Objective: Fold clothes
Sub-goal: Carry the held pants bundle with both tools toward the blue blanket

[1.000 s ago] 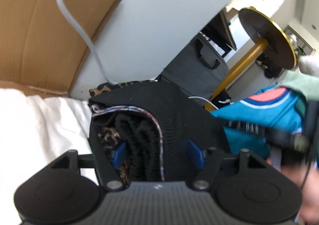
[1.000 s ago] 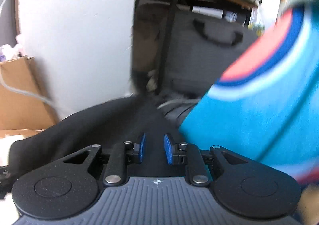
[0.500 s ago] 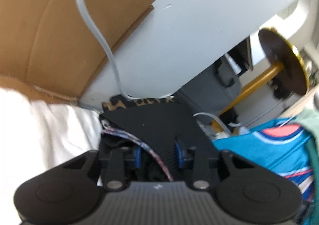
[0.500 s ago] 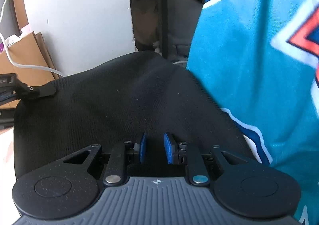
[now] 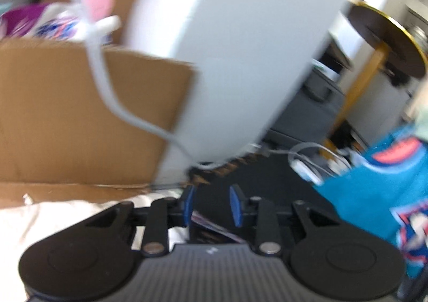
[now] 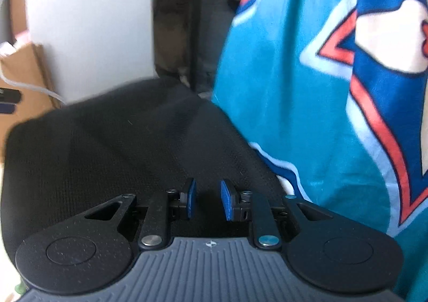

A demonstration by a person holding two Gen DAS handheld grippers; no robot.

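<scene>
- Mostly filling the right view, black garment (image 6: pixel 128 152) lies flat, teal jersey (image 6: pixel 307 104) at 2 o'clock, set aside probably.
- Right claw (image 6: pixel 207 201) hovers over black cloth, jaws parted, empty.
- Left claw (image 5: pixel 211 204) slightly parted at garment edge; grip unclear.

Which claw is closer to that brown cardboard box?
Left. The left claw sits just beside the brown cardboard box; the right claw is farther, over black fabric.
</scene>
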